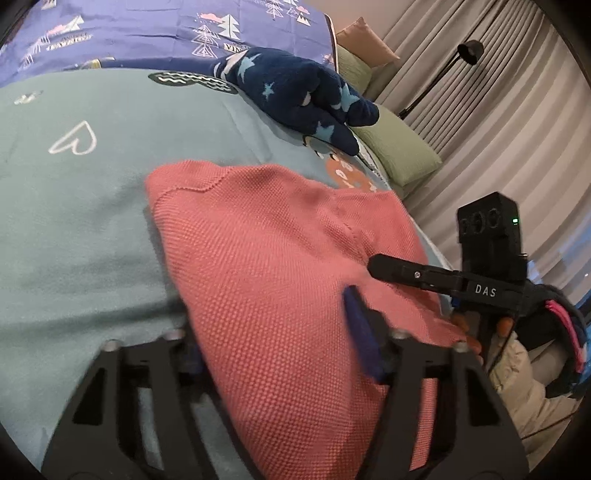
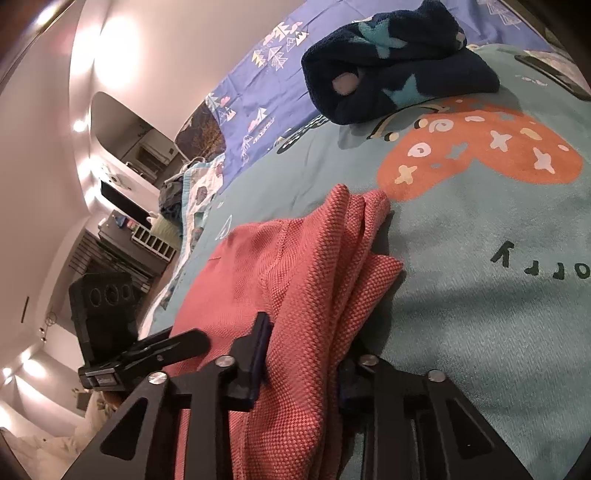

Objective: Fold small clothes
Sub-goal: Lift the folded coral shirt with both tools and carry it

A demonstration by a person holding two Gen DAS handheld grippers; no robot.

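One label — "DAS" [image 1: 485,291] — right gripper [image 1: 384,266]

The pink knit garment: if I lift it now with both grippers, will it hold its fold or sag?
The pink knit garment probably sags: it already bunches into soft ridges. Its textured weave likely grips rather than slips. It seems light, draping across the left hand-held gripper.

White letters "DAS" are legible on the black body of the right gripper [image 1: 384,267], seen from the left wrist view. Partial "VIN" is printed on the purple sheet [image 1: 147,33]. Upside-down dark letters on the teal blanket [image 2: 480,295] read roughly "orry", uncertain.
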